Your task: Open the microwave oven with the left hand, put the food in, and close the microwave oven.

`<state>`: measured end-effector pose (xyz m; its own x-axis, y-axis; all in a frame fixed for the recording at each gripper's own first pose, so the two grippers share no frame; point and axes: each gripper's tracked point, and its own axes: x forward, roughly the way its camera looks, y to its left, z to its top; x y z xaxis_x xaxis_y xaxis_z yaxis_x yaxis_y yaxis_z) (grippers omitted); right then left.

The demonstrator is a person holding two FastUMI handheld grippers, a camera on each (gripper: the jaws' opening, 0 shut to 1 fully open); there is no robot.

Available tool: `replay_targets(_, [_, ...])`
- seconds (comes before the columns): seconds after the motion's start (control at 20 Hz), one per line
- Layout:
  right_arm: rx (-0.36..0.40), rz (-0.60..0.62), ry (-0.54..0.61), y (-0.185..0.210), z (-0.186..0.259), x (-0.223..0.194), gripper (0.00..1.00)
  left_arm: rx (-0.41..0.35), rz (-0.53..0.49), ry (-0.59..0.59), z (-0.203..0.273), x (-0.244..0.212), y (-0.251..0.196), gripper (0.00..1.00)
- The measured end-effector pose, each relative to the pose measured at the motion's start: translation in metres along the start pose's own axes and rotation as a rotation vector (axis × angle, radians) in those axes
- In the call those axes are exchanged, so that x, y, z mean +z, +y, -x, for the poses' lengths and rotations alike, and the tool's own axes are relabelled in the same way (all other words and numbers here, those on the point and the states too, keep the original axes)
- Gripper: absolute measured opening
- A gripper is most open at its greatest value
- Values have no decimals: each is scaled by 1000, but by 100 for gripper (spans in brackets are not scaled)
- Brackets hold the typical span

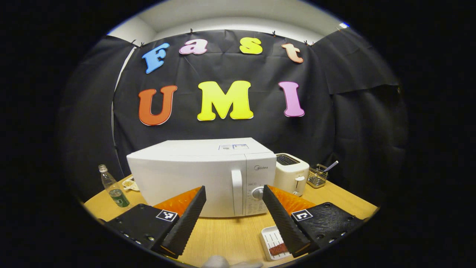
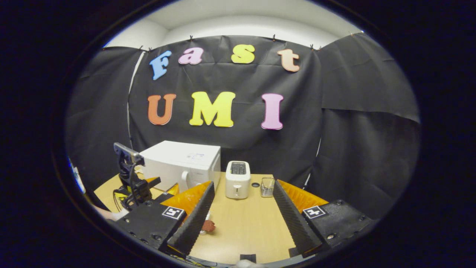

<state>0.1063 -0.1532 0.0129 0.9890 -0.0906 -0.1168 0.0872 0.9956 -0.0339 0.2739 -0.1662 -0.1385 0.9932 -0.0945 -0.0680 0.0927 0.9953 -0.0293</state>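
Standing at left, bottle point(image 1: 111, 186); microwave point(image 1: 200, 175) shut at table point(image 1: 230, 234) centre, toaster point(image 1: 291, 174) and wire basket point(image 1: 317, 175) rightward; food tray point(image 1: 274, 243) near front; left gripper point(image 1: 234, 219) and right gripper point(image 2: 243, 219) gaped, empty

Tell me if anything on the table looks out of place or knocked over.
Nothing stands out. The microwave sits square with its door shut, the toaster and bottle stand upright, and the food lies on its tray. Both grippers hang open above the table.
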Motion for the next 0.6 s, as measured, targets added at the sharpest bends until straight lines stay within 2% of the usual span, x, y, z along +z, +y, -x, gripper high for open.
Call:
replay_targets(0.05, [-2, -5, 14, -7, -6, -4, 91, 10, 0, 2, -18, -6, -2, 95])
replay_targets(0.1, [-1, -10, 30, -11, -12, -10, 100, 17, 1, 17, -33, -16, -5, 95])
replay_targets(0.25, [1, -18, 72, -28, -29, -23, 100, 65, 8, 46, -68, -31, 1, 93])
replay_targets(0.3, [-6, -12, 80, -33, -32, -26, 100, 75, 16, 55, -74, -35, 4, 80])
replay_targets(0.35, [-11, -5, 88, -38, -37, -30, 100, 83, 34, 65, -79, -39, 6, 80])
replay_targets(0.4, [-9, -5, 100, -39, -41, -34, 100, 90, 43, 78, -82, -42, 8, 90])
replay_targets(0.45, [-2, -12, 108, -39, -44, -36, 100, 97, 44, 88, -83, -45, 11, 87])
replay_targets(0.5, [5, -17, 118, -37, -48, -40, 100, 99, 46, 90, -82, -45, 13, 81])
replay_targets(0.55, [21, -20, 125, -35, -52, -42, 91, 92, 57, 89, -83, -46, 13, 70])
replay_targets(0.6, [33, -21, 133, -31, -55, -44, 100, 69, 69, 87, -84, -45, 8, 60])
